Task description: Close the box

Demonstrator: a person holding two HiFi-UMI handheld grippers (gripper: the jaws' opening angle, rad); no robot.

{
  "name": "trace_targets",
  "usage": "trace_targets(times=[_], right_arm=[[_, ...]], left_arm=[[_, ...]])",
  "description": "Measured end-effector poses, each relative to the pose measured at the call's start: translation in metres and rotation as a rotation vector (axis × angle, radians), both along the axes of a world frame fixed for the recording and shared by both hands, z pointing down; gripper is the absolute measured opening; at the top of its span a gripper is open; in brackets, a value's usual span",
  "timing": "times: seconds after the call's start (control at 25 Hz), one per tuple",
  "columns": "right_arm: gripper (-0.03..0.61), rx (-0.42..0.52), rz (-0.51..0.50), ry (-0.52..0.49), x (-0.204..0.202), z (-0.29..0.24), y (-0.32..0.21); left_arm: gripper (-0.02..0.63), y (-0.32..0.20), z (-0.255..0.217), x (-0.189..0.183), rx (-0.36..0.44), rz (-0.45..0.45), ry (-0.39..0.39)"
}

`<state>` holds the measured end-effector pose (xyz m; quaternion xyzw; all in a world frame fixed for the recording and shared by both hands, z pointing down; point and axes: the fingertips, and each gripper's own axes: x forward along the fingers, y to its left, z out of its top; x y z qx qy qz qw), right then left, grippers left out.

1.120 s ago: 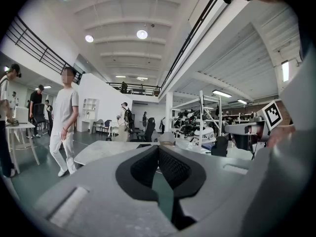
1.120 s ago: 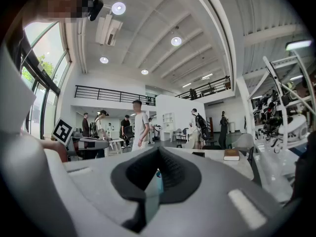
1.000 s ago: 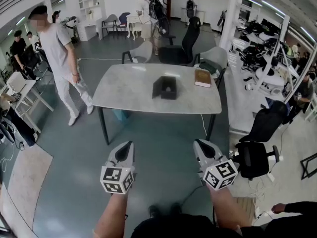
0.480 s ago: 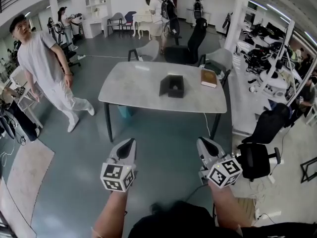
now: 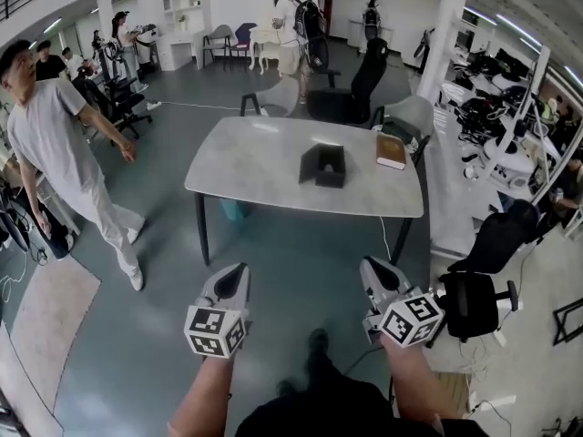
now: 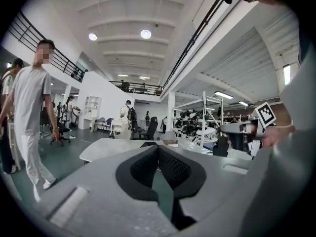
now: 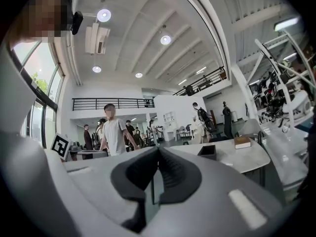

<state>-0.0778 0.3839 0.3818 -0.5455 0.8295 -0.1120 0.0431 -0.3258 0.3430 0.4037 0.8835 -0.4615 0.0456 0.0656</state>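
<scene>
An open dark box (image 5: 324,165) stands on the grey table (image 5: 246,167), its lid flap raised on the left side; the same box (image 7: 207,151) shows small in the right gripper view. My left gripper (image 5: 234,276) and right gripper (image 5: 373,271) hang side by side over the floor, well short of the table. Both are shut with nothing between the pads. In the left gripper view the left gripper (image 6: 158,149) points toward the table (image 6: 106,147), and only the box's top edge peeks over the jaws.
A brown book (image 5: 391,149) lies at the table's right end. A person in a grey shirt (image 5: 59,153) walks on the left. Black office chairs (image 5: 474,299) stand to the right, more chairs (image 5: 351,85) behind the table, and desks with equipment along the right wall.
The table has come a little closer and shifted right in the head view. The person on the left has walked further left. Both grippers stay shut.
</scene>
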Motion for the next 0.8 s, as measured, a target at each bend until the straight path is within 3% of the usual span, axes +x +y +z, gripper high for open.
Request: trace_targets(times=[0.44, 0.8], right_arm=[[0.002, 0.003, -0.06, 0.068, 0.039, 0.017, -0.118], [0.002, 0.021, -0.124, 0.016, 0.099, 0.015, -0.225]], left_arm=[[0.011, -0.115, 0.023, 0.066, -0.048, 0.015, -0.061], [0.011, -0.219, 0.001, 0.147, -0.021, 0.007, -0.095]])
